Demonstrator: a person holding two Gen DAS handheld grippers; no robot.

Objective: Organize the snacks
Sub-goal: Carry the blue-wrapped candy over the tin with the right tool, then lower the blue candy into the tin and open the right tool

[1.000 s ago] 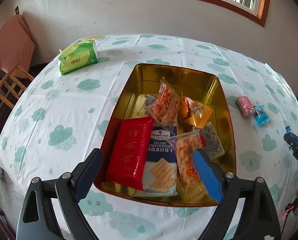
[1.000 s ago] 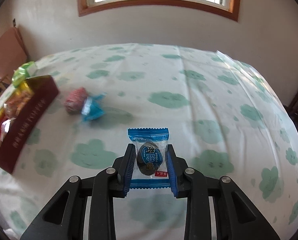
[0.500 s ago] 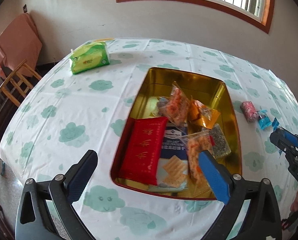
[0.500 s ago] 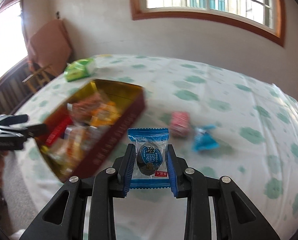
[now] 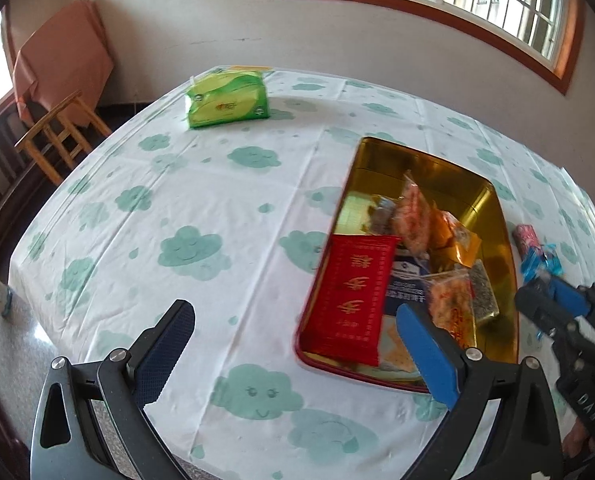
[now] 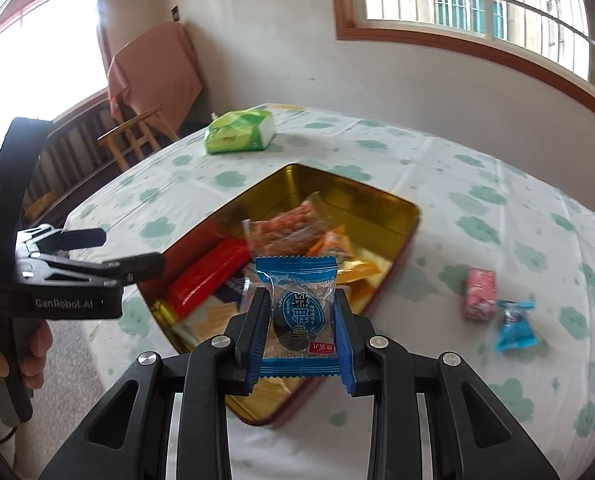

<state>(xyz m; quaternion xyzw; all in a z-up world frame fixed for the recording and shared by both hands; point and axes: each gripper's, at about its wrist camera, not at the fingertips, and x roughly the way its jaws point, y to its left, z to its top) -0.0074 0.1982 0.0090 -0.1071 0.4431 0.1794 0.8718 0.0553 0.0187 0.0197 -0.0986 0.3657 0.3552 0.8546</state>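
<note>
A gold tin (image 5: 493, 208) (image 6: 377, 196) on the cloud-print tablecloth holds a red pack (image 5: 351, 296) (image 6: 213, 276), a cracker pack and several small wrapped snacks. My right gripper (image 6: 301, 320) is shut on a blue-wrapped dark snack (image 6: 301, 312), held above the tin's near corner. In the left wrist view the right gripper (image 5: 537, 296) shows at the tin's right side. My left gripper (image 5: 293, 312) (image 6: 131, 248) is wide open and holds nothing, just left of the tin. A pink snack (image 6: 479, 294) (image 5: 527, 238) and a blue candy (image 6: 515, 326) (image 5: 545, 258) lie on the cloth right of the tin.
A green tissue pack (image 5: 227, 98) (image 6: 239, 134) lies at the far side of the table. A wooden chair (image 5: 61, 132) (image 6: 137, 136) with an orange cloth behind it stands beyond the table's left edge. A hand (image 6: 25, 356) grips the left tool's handle.
My right gripper has swung left with the blue snack, from over bare cloth to above the tin. The left gripper has drawn off to the tin's left and its jaws have widened a little.
</note>
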